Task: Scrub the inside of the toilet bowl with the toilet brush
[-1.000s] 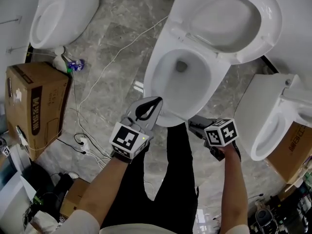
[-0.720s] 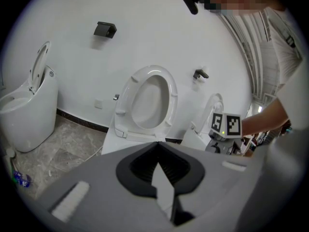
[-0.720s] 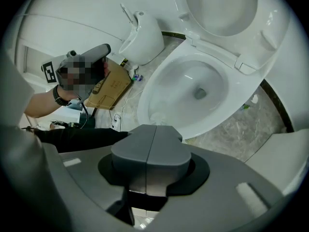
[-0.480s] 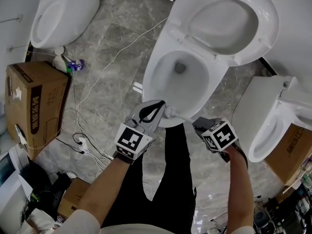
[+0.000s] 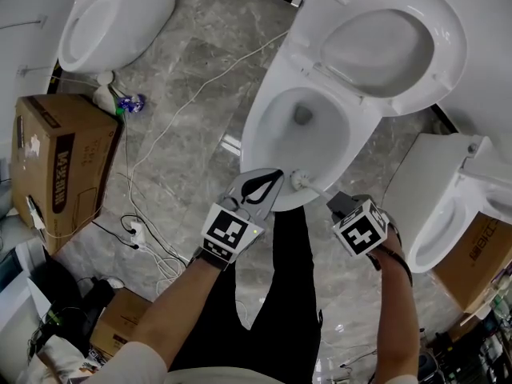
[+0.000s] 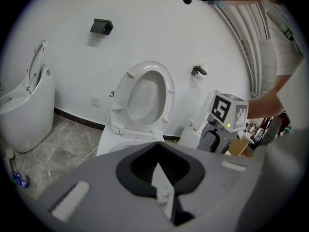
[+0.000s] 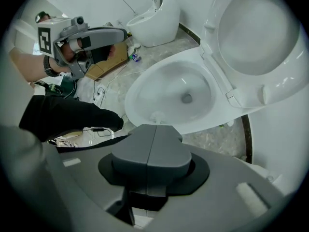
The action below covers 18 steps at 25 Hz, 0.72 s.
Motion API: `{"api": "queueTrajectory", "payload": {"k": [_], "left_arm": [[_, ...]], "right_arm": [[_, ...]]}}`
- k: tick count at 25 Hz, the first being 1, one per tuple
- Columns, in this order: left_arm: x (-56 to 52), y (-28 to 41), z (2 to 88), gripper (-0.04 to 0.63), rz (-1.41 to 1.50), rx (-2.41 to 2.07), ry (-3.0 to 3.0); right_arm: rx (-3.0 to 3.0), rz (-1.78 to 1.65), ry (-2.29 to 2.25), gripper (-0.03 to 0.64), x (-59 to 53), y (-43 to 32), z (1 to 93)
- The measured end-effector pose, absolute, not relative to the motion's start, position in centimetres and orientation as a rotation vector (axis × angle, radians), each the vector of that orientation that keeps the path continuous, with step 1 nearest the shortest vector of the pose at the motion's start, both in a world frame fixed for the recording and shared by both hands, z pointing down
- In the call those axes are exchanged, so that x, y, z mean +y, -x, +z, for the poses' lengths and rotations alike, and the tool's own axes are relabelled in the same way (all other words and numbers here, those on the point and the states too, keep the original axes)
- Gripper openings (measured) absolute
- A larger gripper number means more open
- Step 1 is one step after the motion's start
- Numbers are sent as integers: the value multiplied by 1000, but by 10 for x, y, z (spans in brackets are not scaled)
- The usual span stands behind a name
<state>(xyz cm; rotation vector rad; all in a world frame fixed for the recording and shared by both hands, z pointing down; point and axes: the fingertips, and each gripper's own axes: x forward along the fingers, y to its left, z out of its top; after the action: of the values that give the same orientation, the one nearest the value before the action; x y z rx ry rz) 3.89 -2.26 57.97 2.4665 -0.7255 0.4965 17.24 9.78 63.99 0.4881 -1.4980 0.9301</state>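
The right gripper has its grey fingers pressed together along one seam in the right gripper view, pinching the thin handle of the white toilet brush. The handle slants forward and left from the fingers in the head view. Its small bristly head sits just past the fingertips, low on the near inner wall of the glossy white oval toilet bowl, well short of the drain hole at the bottom. The left gripper hovers over the bowl's near-left rim, just beside the brush head. Its fingers are parted by a narrow wedge-shaped gap with ribbed black pads on either side and nothing held between them. Beyond the bowl's far edge, the smooth white seat and lid are tipped up, leaving the whole basin open from above. To the right, a second white toilet stands near the right arm. On the left lies a broad stretch of veined grey marble floor, crossed by thin white cables, with a brown cardboard box well apart at the far left. A third white toilet stands at the upper left.
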Motion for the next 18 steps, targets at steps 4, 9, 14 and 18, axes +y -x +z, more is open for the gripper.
{"api": "queueTrajectory", "payload": {"k": [4, 9, 14, 18], "left_arm": [[-22, -37, 582, 6, 506, -731, -2457], [-23, -34, 584, 6, 506, -736, -2451], [-25, -36, 587, 6, 511, -732, -2452], [-26, -42, 590, 6, 499, -720, -2460]], "right_arm": [[-1471, 824, -491, 166, 91, -176, 641], [-1437, 729, -492, 166, 85, -181, 639], [-1415, 659, -495, 166, 79, -186, 639], [-1397, 599, -511, 166, 72, -191, 638]]}}
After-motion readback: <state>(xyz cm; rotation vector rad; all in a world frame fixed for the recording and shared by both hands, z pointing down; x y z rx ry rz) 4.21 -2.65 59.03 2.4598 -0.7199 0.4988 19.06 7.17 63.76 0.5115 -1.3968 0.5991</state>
